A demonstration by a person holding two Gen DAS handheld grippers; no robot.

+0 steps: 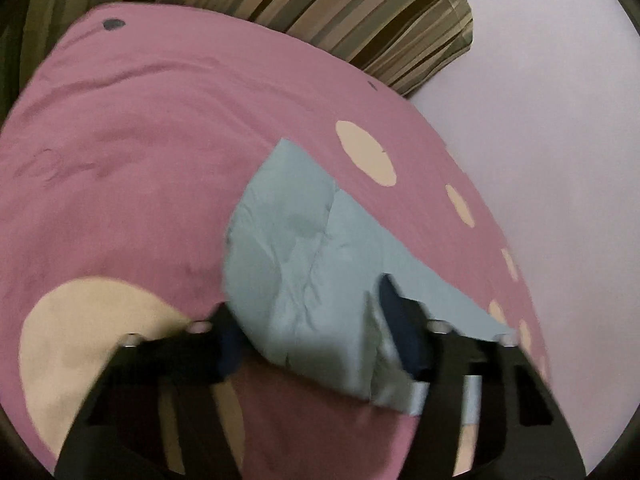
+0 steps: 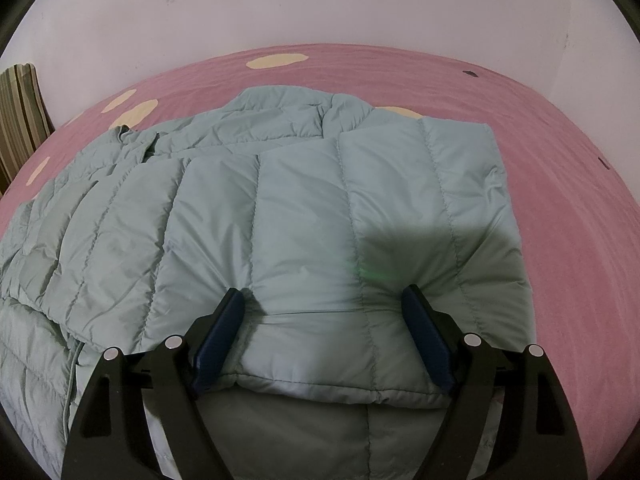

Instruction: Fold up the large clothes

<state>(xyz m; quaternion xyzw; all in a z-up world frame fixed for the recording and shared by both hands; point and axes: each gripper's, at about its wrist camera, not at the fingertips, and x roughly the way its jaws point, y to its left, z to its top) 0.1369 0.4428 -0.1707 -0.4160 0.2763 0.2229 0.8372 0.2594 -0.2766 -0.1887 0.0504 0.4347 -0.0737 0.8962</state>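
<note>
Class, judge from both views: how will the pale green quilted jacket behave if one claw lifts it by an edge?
The quilted jacket probably flops: it creases and drapes over itself. Its puffy panels suggest it is light for its bulk. The smooth, slightly shiny shell may slip.

Bed [image 2: 560,184] filled most of both views, covered in a pink sheet [image 1: 140,140] with cream ovals and a few small dark spots. Plain pale wall [image 2: 280,8] ran directly behind it, a few faint marks on it. Striped pillow [image 1: 360,12], brown, green and tan, sat at the bed's edge against the wall. Lighting was dim and even, indoor.
</note>
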